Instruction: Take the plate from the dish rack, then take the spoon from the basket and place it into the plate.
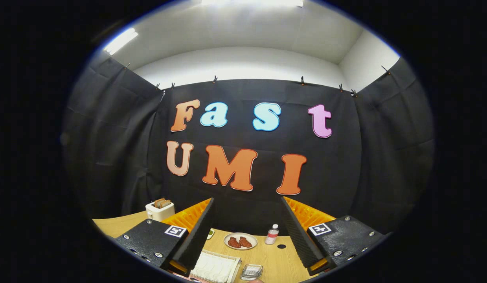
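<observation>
- The gripper [247, 232] rides nearest the lens, its two fingers spread wide apart with nothing between them; each finger carries a square marker on its upper face.
- Just below the gap between the fingers, low on the wooden table [274, 259], sits a small clear glass dish [251, 271] (its contents cannot be made out).
- Beside that dish, close to the left finger, lies the dish rack [215, 267], a wire frame with pale, whitish plate shapes [212, 269] stacked in it; how many cannot be told.
- Further ahead, between the fingers, a round plate [240, 240] rests flat on the table, holding two reddish-brown pieces of food [239, 242].
- Just beside that plate, toward the right finger, stands a small upright bottle [272, 234] with a white cap and a red label, and near it a dark round hole [281, 246] in the tabletop.
- Beyond the left finger, a cream toaster [159, 211] stands on the table with two slices of toast [162, 203] poking out of the top.
</observation>
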The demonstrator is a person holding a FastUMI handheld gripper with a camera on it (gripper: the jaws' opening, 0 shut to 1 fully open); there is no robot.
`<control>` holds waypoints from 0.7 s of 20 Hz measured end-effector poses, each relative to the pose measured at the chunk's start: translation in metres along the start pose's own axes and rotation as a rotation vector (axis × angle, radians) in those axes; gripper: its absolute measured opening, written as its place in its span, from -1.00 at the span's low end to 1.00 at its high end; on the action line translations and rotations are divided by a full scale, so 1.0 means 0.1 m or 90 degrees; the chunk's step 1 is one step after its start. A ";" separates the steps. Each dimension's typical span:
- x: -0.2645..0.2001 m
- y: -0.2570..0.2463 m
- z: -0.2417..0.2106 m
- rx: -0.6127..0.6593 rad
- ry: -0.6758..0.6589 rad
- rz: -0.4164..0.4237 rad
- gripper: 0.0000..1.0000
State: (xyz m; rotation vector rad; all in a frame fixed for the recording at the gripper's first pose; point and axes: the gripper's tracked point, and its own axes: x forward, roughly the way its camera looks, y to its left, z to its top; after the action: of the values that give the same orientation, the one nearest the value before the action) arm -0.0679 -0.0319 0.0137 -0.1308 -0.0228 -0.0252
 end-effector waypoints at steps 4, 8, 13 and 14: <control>0.00 0.01 -0.06 0.001 0.008 -0.002 0.94; 0.03 0.03 -0.07 -0.002 0.013 -0.004 0.95; 0.07 0.08 -0.05 0.003 0.009 0.001 0.97; 0.08 0.09 -0.06 0.001 0.010 0.001 0.98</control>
State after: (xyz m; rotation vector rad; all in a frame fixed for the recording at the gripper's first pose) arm -0.0600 -0.0242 0.0066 -0.1293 -0.0068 -0.0250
